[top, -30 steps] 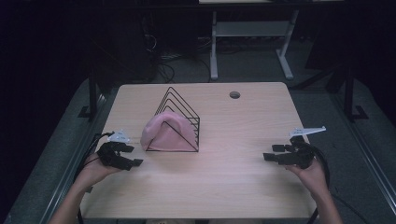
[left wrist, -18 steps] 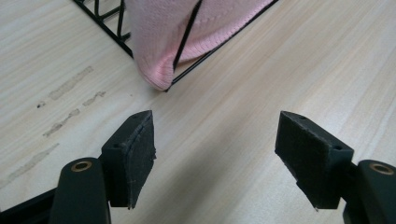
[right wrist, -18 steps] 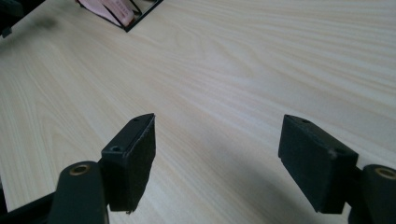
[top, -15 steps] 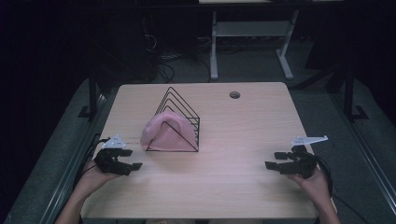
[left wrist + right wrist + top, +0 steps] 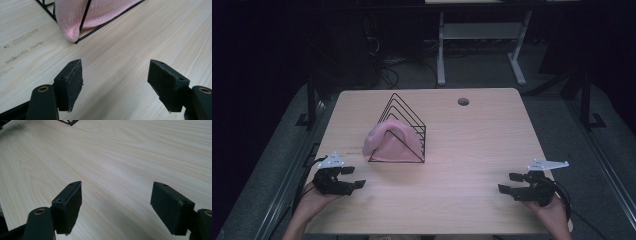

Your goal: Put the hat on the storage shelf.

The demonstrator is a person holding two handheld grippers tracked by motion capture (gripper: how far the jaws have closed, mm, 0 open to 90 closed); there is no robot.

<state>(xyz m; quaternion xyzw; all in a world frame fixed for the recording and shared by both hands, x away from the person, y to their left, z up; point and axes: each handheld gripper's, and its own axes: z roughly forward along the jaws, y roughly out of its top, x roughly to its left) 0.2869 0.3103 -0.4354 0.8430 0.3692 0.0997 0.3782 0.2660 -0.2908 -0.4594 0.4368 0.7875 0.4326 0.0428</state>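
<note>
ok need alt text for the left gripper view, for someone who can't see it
Two black tongs stand wide open with nothing between them, above a pale wood table. Beyond them, at the top, a pink knit hat sits in a black wire rack, its edge bulging past the rack's base wire onto the table.

- Table (image 5: 472,165): light wood-grain top, rectangular with rounded corners, standing on a grey floor.
- Cable hole (image 5: 463,101): small, round and dark, set in the tabletop near the far edge, right of centre.
- Second table frame (image 5: 477,35): white legs and crossbar, standing on the floor beyond the far edge.
- Loose cables (image 5: 392,70): dark tangle on the floor behind the table, left of the white frame.
- Faint marks (image 5: 22,47): greyish smudges on the wood.
</note>
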